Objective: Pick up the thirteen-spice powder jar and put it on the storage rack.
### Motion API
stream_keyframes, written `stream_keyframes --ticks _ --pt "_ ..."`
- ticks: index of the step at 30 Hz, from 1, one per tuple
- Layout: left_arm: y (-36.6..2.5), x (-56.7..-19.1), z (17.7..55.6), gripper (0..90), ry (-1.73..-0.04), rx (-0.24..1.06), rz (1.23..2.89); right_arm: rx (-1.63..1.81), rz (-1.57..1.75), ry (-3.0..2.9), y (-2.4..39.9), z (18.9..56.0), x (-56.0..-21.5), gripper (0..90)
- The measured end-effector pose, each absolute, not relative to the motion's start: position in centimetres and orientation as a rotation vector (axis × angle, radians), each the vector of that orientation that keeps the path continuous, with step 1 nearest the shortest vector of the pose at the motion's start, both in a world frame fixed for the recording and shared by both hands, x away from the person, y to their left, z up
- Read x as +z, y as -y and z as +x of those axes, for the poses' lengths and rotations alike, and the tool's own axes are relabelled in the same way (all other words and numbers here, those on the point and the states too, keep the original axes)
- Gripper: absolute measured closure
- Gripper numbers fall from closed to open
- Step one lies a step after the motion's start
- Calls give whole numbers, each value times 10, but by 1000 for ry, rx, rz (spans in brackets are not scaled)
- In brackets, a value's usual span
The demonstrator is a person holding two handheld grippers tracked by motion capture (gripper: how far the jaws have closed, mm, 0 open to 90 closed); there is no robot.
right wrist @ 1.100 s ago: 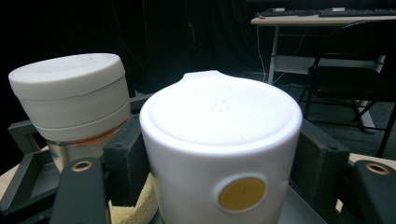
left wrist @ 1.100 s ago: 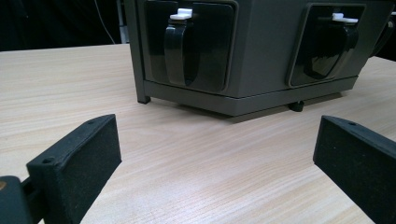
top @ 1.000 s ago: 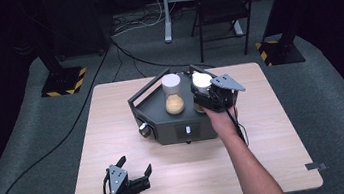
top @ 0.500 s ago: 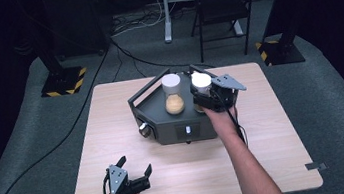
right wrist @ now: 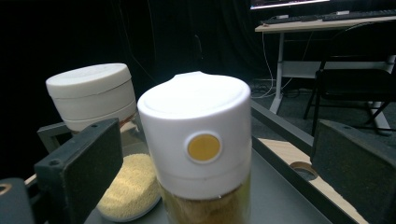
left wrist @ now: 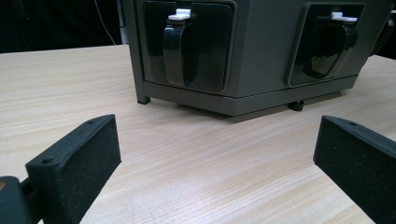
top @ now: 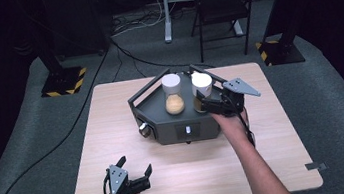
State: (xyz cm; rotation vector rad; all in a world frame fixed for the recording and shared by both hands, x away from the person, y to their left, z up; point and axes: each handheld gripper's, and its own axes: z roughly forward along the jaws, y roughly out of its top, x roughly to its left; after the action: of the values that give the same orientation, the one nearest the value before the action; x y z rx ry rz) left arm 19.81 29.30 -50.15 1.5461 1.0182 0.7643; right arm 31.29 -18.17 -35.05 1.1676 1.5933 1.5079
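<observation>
Left gripper (top: 134, 173) sits low at the near-left part of the wooden table (top: 112, 115), held in the person's left hand, jaws spread wide with nothing between them; in the left gripper view the two black pads (left wrist: 77, 163) frame bare tabletop, and beyond them stands the front of the dark grey hexagonal rack (left wrist: 243, 51) with two recessed dispenser levers topped by white tabs. In the high view that rack (top: 163, 123) sits at the middle of the table, with a small knob at its left front corner and a small light panel on its front face. On its top tray, left of centre, stands a jar with a white lid (top: 173, 94) holding pale yellow grain. Just to its right stands the second jar with a white cap (top: 202, 89), upright on the tray, near the first one but apart from it. Right gripper (top: 207, 103) is at this second jar, with the person's right hand and forearm coming up from the bottom edge. Its jaws have just been opening; in the right gripper view the capped jar (right wrist: 201, 149), which has a round yellow dot on its cap and brownish contents below, stands between the pads (right wrist: 81, 172) with a clear gap on each side, so it is not gripped. The other jar (right wrist: 91, 95) shows behind it on the left. Right of the table is grey carpet; a folding chair (top: 221, 5) stands at the back.
</observation>
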Motion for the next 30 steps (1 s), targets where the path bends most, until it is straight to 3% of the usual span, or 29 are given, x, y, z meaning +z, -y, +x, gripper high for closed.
stream_keyframes --ticks 30 --pt "-294 -500 200 3 -1028 745 1551 1489 1190 -1552 221 264 -394 22"
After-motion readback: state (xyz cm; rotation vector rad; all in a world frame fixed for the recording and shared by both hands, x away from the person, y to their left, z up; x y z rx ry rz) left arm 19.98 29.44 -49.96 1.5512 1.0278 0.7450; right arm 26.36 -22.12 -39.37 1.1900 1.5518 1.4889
